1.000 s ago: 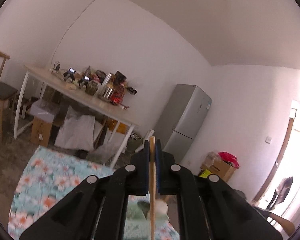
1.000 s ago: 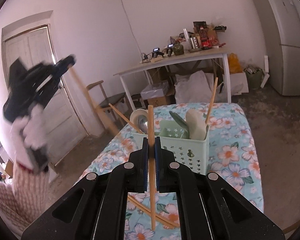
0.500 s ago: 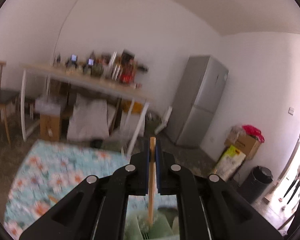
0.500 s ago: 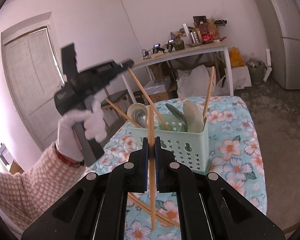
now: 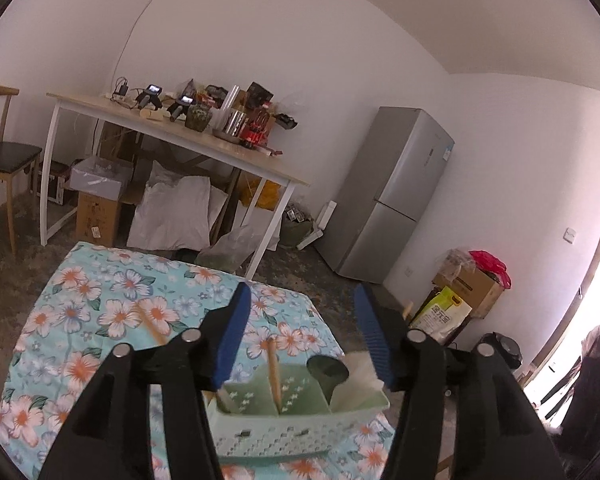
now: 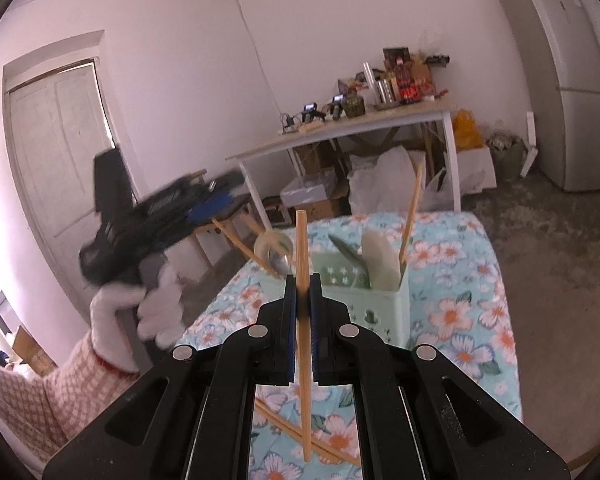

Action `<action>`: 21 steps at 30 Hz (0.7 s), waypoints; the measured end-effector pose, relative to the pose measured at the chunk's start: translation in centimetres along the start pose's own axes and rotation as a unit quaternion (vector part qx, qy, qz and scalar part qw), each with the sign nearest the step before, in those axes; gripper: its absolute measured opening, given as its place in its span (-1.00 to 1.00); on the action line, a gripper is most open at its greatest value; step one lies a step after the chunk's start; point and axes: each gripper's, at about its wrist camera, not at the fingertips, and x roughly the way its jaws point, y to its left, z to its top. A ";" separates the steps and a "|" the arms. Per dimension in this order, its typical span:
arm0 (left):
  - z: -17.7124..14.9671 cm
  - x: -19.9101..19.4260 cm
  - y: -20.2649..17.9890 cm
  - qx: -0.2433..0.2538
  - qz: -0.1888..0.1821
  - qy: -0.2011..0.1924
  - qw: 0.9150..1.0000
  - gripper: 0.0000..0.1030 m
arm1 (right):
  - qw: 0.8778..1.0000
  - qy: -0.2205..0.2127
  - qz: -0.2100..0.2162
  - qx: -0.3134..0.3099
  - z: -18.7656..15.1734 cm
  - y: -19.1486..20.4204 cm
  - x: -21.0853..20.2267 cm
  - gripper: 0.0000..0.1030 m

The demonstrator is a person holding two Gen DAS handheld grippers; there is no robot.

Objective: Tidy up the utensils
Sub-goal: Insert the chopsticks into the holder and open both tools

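Since the last frame my left gripper (image 5: 300,336) dropped over the basket (image 5: 300,424); jaws opening, chopstick (image 5: 274,372) released inside. Right gripper (image 6: 301,292) clamps another chopstick (image 6: 302,320): lower it upright into same compartment.

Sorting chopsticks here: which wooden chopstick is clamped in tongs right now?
The upright wooden chopstick pinched in the right tongs. The others stand in the mint-green plastic basket or lie on the floral tablecloth.

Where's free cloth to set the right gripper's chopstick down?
Bare floral tablecloth right of the green basket, toward the fridge-side edge. Crowded: the basket itself, and near cloth under the right gripper, where loose chopsticks lie.
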 end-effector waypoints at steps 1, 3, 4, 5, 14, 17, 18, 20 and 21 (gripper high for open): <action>-0.4 -0.6 0.1 0.005 0.001 -0.002 1.000 0.11 | 1.000 -0.005 -0.001 -0.004 0.4 0.1 -0.2 -0.92; -1.5 -1.7 0.4 0.017 0.009 -0.003 1.000 0.15 | 1.000 -0.023 -0.001 -0.015 1.5 0.5 -0.6 -0.92; -2.1 -2.1 0.6 0.022 0.014 -0.001 1.000 0.16 | 0.999 -0.031 0.000 -0.019 2.1 0.7 -0.8 -0.92; -2.8 -2.6 0.9 0.027 0.020 0.004 0.999 0.17 | 0.999 -0.036 0.001 -0.022 2.5 0.7 -0.9 -0.92; -9.4 -5.2 4.9 -0.005 0.043 0.080 0.996 0.18 | 0.992 -0.106 0.003 -0.066 7.8 2.4 -0.5 -0.92; -11.5 -5.4 5.6 -0.015 0.046 0.107 0.993 0.18 | 0.989 -0.123 -0.003 -0.080 8.9 2.9 0.6 -0.92; -12.3 -5.4 5.7 -0.019 0.048 0.117 0.992 0.18 | 0.988 -0.128 -0.008 -0.087 9.2 3.1 1.2 -0.92; -13.8 -5.4 5.8 -0.021 0.048 0.135 0.990 0.18 | 0.987 -0.131 -0.013 -0.096 9.4 3.3 2.1 -0.92; -14.2 -5.3 5.9 -0.022 0.048 0.142 0.988 0.19 | 0.985 -0.135 -0.018 -0.103 9.5 3.4 2.7 -0.92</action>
